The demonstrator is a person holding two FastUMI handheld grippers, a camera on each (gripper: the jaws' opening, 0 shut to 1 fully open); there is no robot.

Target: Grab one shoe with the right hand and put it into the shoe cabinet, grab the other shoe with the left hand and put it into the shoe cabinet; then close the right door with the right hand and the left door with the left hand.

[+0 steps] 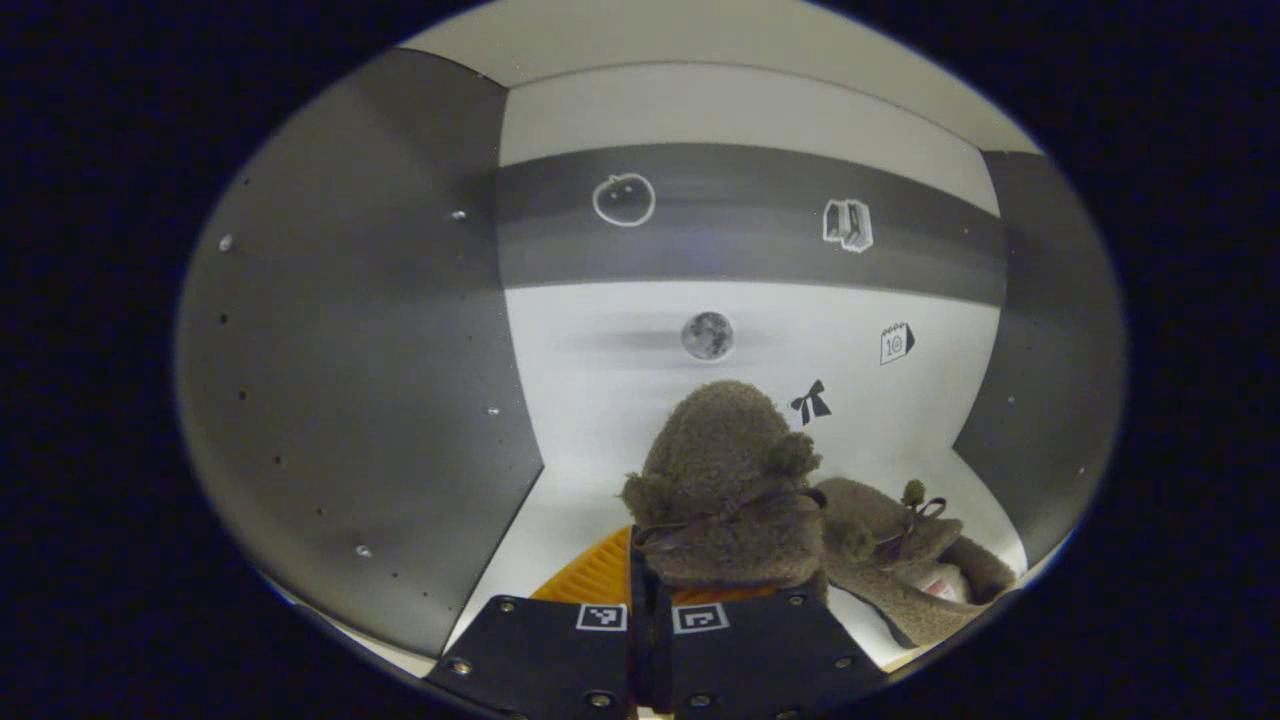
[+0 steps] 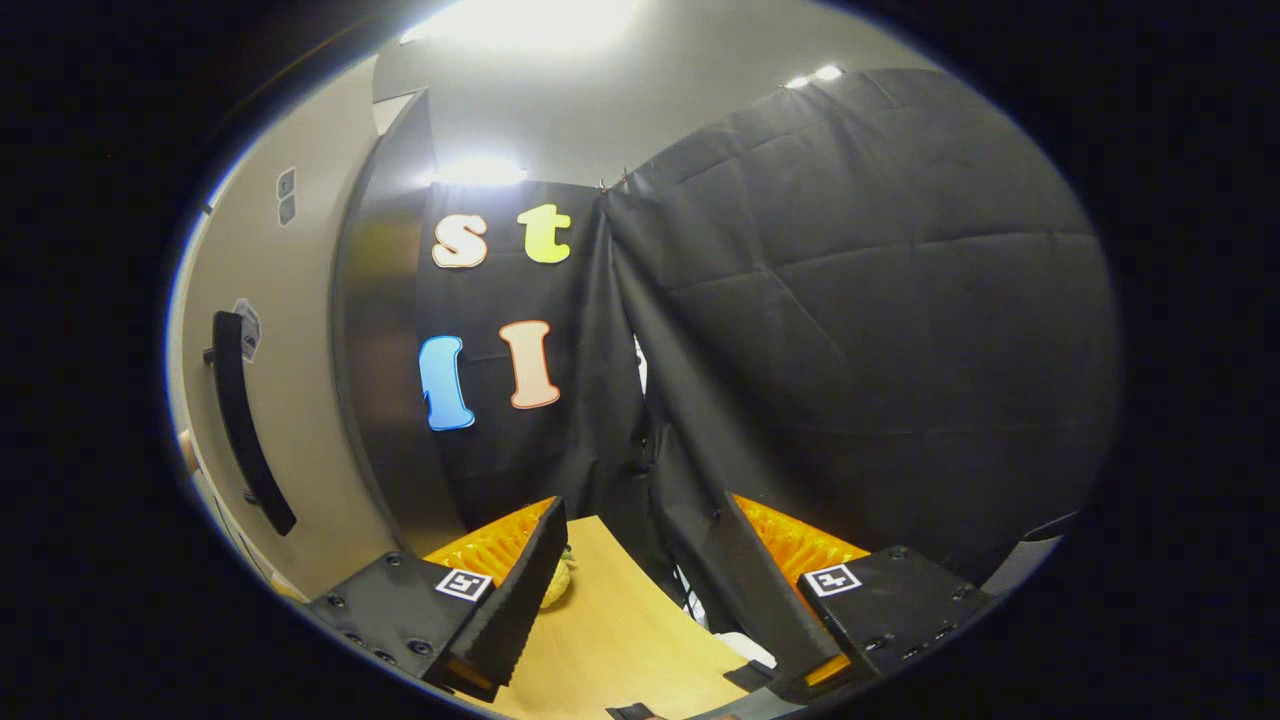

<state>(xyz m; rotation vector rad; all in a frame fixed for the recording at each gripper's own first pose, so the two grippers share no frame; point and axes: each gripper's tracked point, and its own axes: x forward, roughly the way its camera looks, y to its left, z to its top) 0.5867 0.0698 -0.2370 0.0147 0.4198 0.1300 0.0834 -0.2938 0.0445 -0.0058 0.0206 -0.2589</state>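
- Cabinet (image 1: 740,330) interior was in front of the camera in the left gripper view: a white back wall with a dark band across it, grey side walls (image 1: 350,400), and small stickers on the back.
- The left gripper (image 1: 650,590) was closed, its two fingers pressed together on the back part of a fuzzy brown shoe (image 1: 725,480).
- This shoe stood up in front of the gripper, inside the cabinet, with a thin bow of lace across it.
- A second shoe (image 1: 900,560) of the same brown fuzzy kind lay on the cabinet floor just to the right of the first one, touching it or almost touching; I could not tell which.
- In the right gripper view, the right gripper (image 2: 640,600) was open, its fingers wide apart with nothing between them.
- Below it was a light wooden surface (image 2: 610,630).
- At the left of this view stood a pale door (image 2: 290,420) with a dark handle (image 2: 245,420).
- Behind was the black cloth wall (image 2: 850,330).
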